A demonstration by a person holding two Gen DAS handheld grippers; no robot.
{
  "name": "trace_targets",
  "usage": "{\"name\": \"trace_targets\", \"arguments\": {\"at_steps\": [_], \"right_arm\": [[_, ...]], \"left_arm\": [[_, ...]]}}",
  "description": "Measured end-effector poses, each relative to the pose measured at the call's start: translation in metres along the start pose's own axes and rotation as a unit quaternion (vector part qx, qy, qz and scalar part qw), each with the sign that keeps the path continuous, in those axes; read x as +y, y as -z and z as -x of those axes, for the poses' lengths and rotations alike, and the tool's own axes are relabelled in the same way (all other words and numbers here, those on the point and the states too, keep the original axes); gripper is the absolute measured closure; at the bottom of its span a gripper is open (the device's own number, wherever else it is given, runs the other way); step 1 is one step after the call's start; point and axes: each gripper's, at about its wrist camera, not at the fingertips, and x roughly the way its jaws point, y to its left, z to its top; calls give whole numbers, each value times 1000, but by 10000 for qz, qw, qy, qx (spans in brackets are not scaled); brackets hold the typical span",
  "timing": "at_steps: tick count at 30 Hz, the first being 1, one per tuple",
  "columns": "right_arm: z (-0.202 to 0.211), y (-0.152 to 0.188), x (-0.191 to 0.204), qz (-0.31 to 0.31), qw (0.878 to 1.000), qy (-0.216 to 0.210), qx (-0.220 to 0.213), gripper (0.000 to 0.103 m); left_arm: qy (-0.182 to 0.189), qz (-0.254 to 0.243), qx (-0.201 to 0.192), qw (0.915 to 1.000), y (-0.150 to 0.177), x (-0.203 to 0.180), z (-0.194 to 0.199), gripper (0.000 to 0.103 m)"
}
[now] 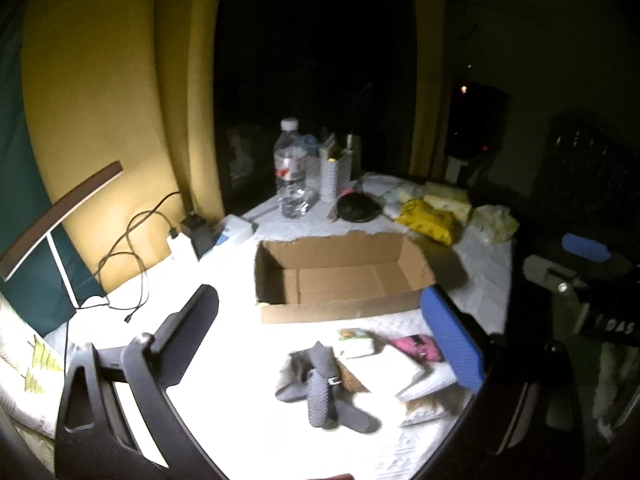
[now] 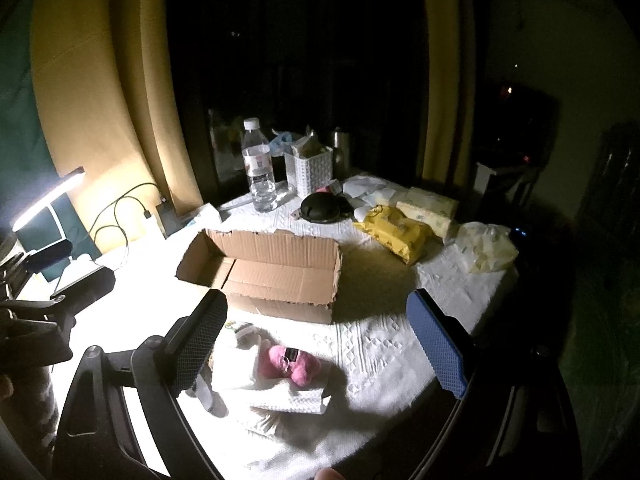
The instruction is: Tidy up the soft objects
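- A dark room, lit mainly by a desk lamp [image 2: 48,200] at the left, glaring on the white-clothed table [image 2: 380,340].
- Yellow curtains [image 1: 120,100] hang either side of a black window [image 1: 316,60].
- A teal wall [image 1: 12,128] sits at far left.
- The right side is too dark to make out.

**Little legible print on the worktop**

The only letters that can be made out are "DAS" in pale capitals on a dark band [image 1: 612,326] at the right edge of the left wrist view; the start of the word is cut off in shadow. The water bottle [image 1: 291,168] carries a label with a red mark and grey print, too blurred to read in either view. The yellow packet [image 2: 394,232] shows faint dark printing on its face, not legible. A small dark tag on the pink soft toy [image 2: 294,366] bears no readable characters.
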Motion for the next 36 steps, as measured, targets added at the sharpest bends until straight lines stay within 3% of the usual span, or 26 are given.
{"name": "trace_targets", "arguments": {"at_steps": [18, 28, 36], "right_arm": [[-78, 47, -22, 38, 9958, -148, 905, 10], [-125, 67, -32, -72, 9903, -308, 1353, 13], [-161, 78, -30, -169, 9816, -770, 1738, 20]], "left_arm": [[117, 68, 983, 9951, 66, 11, -77, 1], [181, -109, 1334, 9908, 75, -9, -113, 1], [198, -422, 1438, 9885, 71, -26, -136, 1]]}}
